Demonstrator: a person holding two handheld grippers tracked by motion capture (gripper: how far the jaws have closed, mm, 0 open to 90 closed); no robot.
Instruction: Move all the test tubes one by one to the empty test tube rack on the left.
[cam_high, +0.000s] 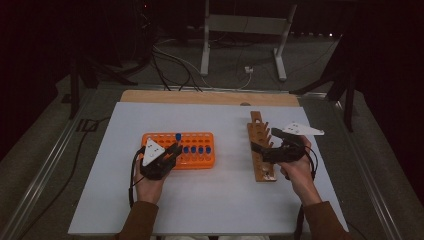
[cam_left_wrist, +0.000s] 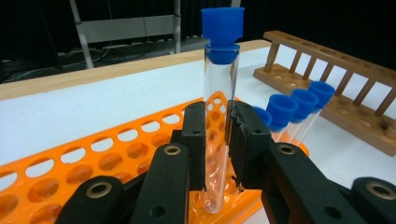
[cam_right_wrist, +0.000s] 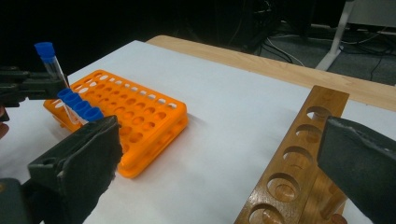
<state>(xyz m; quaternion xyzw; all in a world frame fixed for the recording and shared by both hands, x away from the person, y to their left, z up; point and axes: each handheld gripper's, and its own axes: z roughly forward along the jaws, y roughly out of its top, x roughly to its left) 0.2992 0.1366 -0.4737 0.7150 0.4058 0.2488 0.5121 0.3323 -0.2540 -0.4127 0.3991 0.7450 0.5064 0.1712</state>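
Test tube (cam_left_wrist: 220, 126) with a blue cap stands upright between the pads of the left gripper (cam_left_wrist: 219, 140), which pinch its clear body, its foot just inside a hole of the orange rack (cam_left_wrist: 116, 154) near that rack's left end. The rack lies left of the white table's (cam_high: 215, 200) middle. Judging from this, the tube is either being seated in or drawn from the rack; the next move calls for a straight vertical path so the glass does not scrape the hole's rim. Four more capped tubes (cam_left_wrist: 294, 107) stand in a row just beside it, close enough to be knocked. The right gripper (cam_right_wrist: 215, 158), jaws spread and empty, rests at the wooden rack (cam_right_wrist: 299, 168) towards the table's right edge, well apart from the orange one.
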